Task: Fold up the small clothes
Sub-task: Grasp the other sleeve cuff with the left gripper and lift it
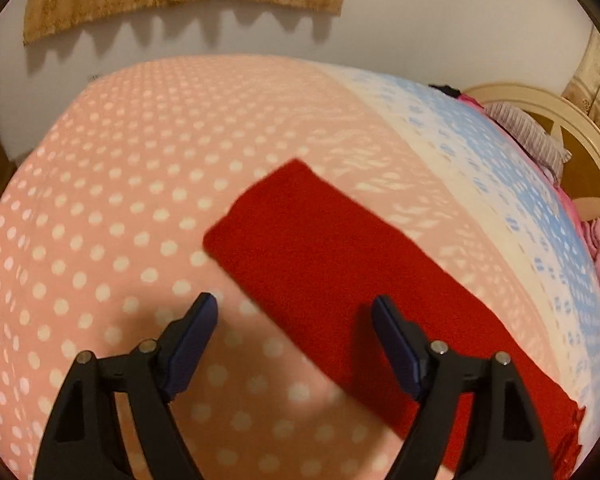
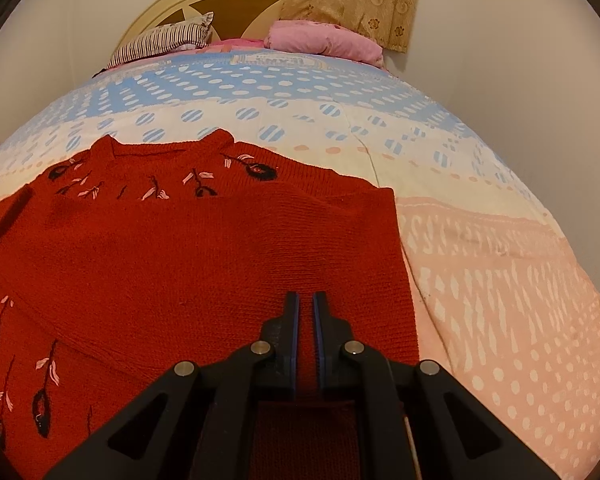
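Lying ahead-right of the spread, empty left gripper [image 1: 294, 308], the red sweater [image 2: 204, 248] runs diagonally on the bed [image 1: 100, 200]; right gripper [image 2: 306, 300], directly over it, pinches its knit

Black plastic fingers [image 1: 188, 344], dark blue pads [image 2: 296, 320], silver round screws [image 2: 260, 347]

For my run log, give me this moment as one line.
left hand-held gripper open above red sweater | right hand-held gripper shut on red sweater | bedspread beneath
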{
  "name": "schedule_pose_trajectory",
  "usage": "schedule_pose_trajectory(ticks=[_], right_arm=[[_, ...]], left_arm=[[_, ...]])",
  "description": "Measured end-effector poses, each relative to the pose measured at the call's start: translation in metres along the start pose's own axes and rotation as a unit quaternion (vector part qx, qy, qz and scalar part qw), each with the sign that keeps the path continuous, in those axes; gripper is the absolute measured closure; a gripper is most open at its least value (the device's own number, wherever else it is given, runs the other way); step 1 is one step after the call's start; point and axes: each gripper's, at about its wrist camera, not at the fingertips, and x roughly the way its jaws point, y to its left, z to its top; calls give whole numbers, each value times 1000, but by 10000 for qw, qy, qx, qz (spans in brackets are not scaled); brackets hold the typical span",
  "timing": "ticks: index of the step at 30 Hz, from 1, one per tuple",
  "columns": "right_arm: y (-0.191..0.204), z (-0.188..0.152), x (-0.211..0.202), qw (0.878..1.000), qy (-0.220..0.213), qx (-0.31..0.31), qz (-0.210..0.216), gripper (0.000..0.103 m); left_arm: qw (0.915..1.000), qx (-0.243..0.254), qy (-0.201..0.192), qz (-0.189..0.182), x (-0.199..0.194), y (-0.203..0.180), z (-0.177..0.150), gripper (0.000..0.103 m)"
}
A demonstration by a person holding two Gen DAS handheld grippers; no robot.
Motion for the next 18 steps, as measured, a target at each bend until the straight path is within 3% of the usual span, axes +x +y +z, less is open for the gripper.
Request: schedule_pose_trajectory(ticks=[3, 4, 6, 8, 10, 13, 18], right_arm=[[2, 0, 0, 10000, 0, -51, -59, 96], [3, 0, 0, 10000, -1, -58, -70, 96], [3, 0, 0, 9999, -4, -71, -87, 96], [3, 0, 0, 9999, -5, -66, -87, 96], [3, 0, 0, 10000, -6, -56, -76, 96], [3, 0, 0, 10000, -9, -38, -60, 96], [3, 0, 0, 10000, -13, -25, -53, 96]], left_arm=[[9999, 159, -60, -28, 6, -12, 0, 22], [9998, 180, -77, -61, 8, -15, 0, 29], [9996, 196, -117, -165, 12, -18, 5, 53], [9992, 187, -86, -338, 14, -19, 8, 88], [9984, 204, -23, -535, 18, -19, 10, 90], [9984, 290, -76, -487, 17, -24, 10, 93], [9936, 762, -415, -723, -12, -55, 4, 94]])
